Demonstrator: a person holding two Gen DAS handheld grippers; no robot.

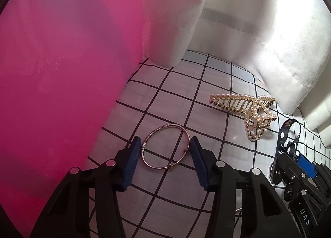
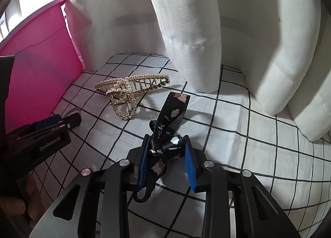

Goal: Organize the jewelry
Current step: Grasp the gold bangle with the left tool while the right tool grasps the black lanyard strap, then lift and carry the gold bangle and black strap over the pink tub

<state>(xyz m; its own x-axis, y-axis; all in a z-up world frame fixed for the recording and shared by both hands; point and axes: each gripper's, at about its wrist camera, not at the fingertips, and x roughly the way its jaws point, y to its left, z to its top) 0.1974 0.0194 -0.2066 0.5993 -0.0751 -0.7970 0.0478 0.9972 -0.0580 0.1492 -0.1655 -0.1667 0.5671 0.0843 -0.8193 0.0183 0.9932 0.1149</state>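
Note:
A rose-gold bangle (image 1: pixel 165 147) lies flat on the checked cloth (image 1: pixel 175 85). My left gripper (image 1: pixel 165 145) is open, its blue pads on either side of the bangle, close to its rim. A pearl-and-gold hair claw (image 1: pixel 246 112) lies to the right of it; it also shows in the right wrist view (image 2: pixel 128 91). My right gripper (image 2: pixel 166 141) has its jaws around a black printed ribbon bow (image 2: pixel 165 134), which lies between the pads with its tail sticking forward. The right gripper also shows in the left wrist view (image 1: pixel 289 163).
A pink translucent box (image 1: pixel 62 72) stands at the left, also in the right wrist view (image 2: pixel 39 66). White curtains (image 2: pixel 206 31) hang down onto the cloth at the back and right. The left gripper body (image 2: pixel 41 134) lies left of the bow.

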